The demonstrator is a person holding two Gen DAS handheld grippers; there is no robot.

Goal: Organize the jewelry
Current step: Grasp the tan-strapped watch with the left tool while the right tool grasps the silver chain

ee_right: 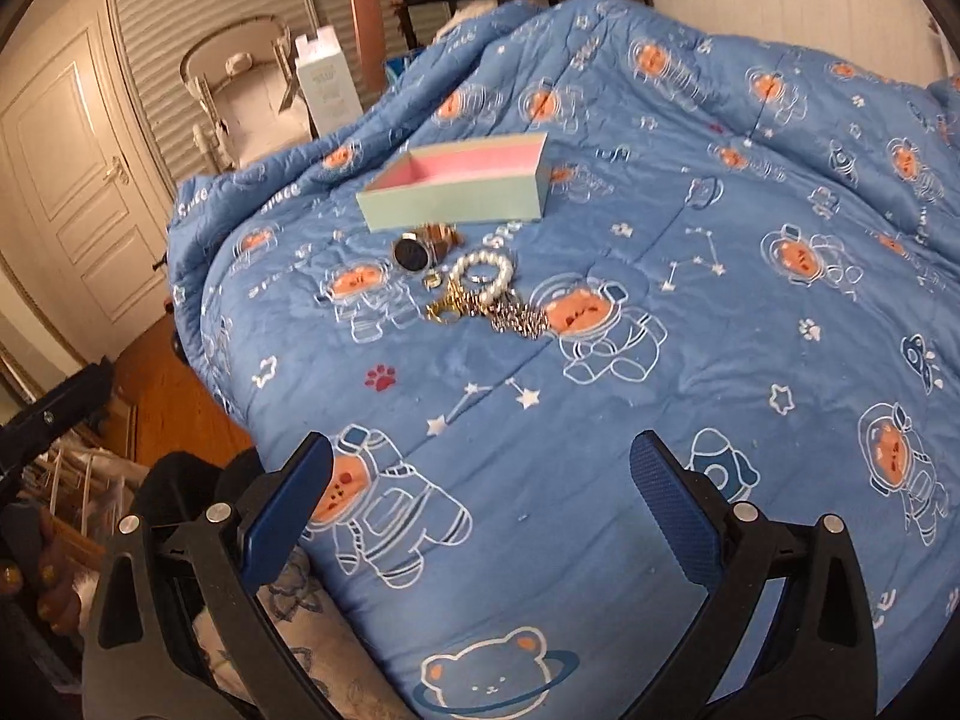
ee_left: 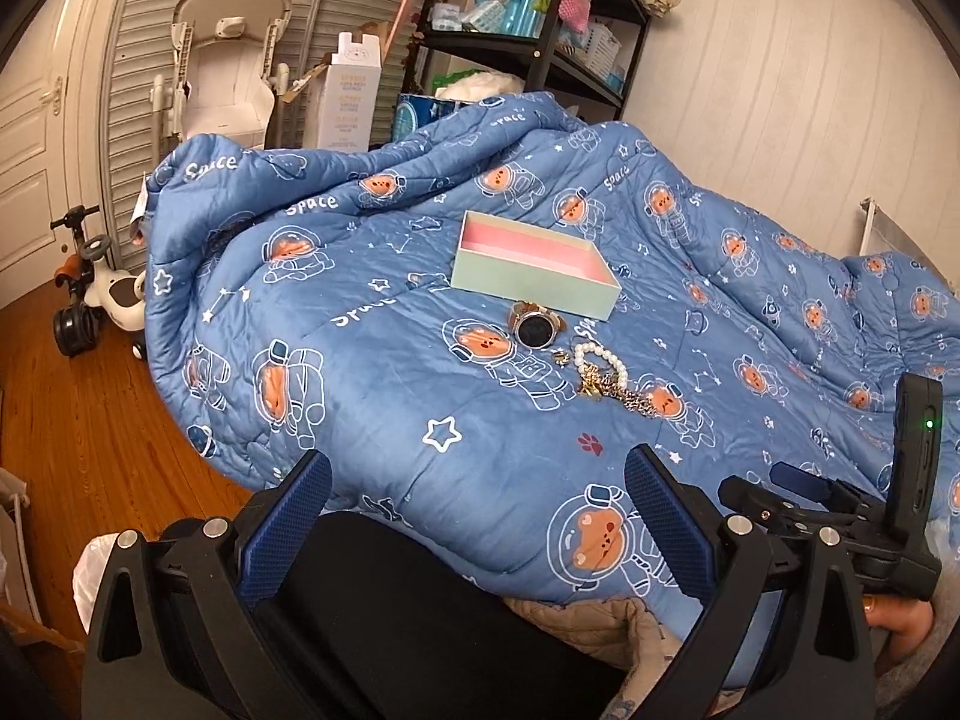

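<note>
An open mint-green box with a pink inside (ee_left: 534,267) (ee_right: 456,189) lies on a blue space-print quilt. In front of it lie a round-faced watch (ee_left: 534,329) (ee_right: 414,252), a white pearl bracelet (ee_left: 602,365) (ee_right: 485,276), a gold chain (ee_left: 594,387) (ee_right: 447,307), a silvery chain (ee_left: 642,402) (ee_right: 521,318) and a small gold piece (ee_left: 561,356) (ee_right: 431,282). My left gripper (ee_left: 477,474) is open and empty, well short of the jewelry. My right gripper (ee_right: 480,462) is open and empty, also short of it. The right gripper's body shows at the left view's right edge (ee_left: 864,504).
The quilt (ee_left: 420,450) (ee_right: 720,360) covers the bed. A black shelf rack (ee_left: 540,30), a white carton (ee_left: 354,96), a baby chair (ee_left: 228,78) and a ride-on toy (ee_left: 102,294) stand beyond the bed on a wooden floor (ee_left: 78,432). A white wall (ee_left: 810,90) runs along the right.
</note>
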